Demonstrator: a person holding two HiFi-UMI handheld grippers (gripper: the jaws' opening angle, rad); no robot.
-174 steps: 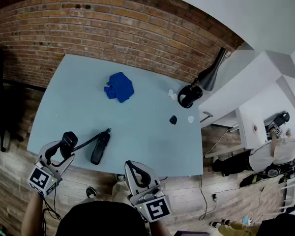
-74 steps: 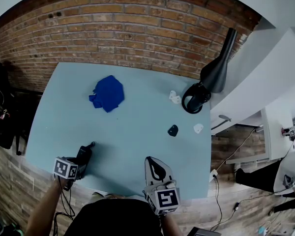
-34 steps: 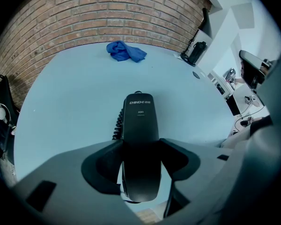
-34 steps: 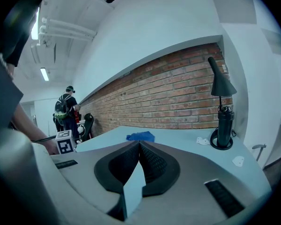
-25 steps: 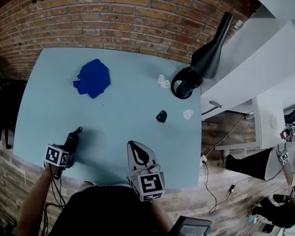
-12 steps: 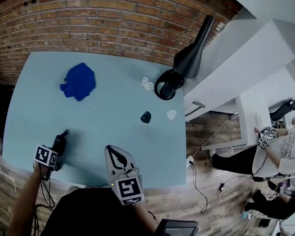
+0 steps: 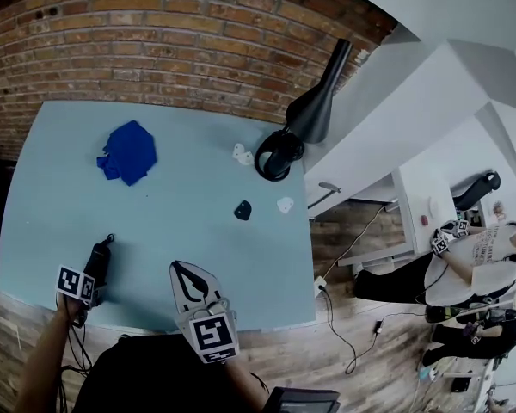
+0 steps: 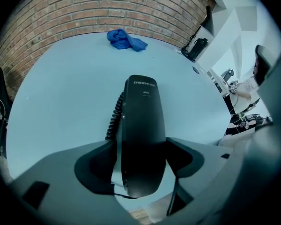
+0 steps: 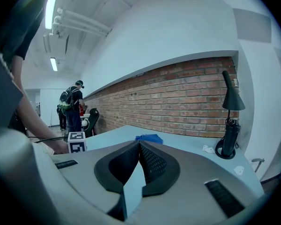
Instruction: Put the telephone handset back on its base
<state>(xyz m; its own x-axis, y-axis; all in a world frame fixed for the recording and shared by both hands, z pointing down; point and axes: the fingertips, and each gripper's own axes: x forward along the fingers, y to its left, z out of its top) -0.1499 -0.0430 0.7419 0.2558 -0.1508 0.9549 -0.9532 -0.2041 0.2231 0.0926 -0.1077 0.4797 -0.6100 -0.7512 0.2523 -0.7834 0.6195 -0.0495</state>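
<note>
Straddling telephone handset, your left gripper: jaws just been opening, spread, pads off both sides. Your right gripper right of handset, jaws pressed together, empty.

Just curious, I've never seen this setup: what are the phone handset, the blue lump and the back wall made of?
The handset looks like hard black plastic: smooth moulded shell, dull sheen, printed lettering. The blue lump seems to be cloth, judging by its crumpled folds. The wall is bare red brick with visible mortar joints.
</note>
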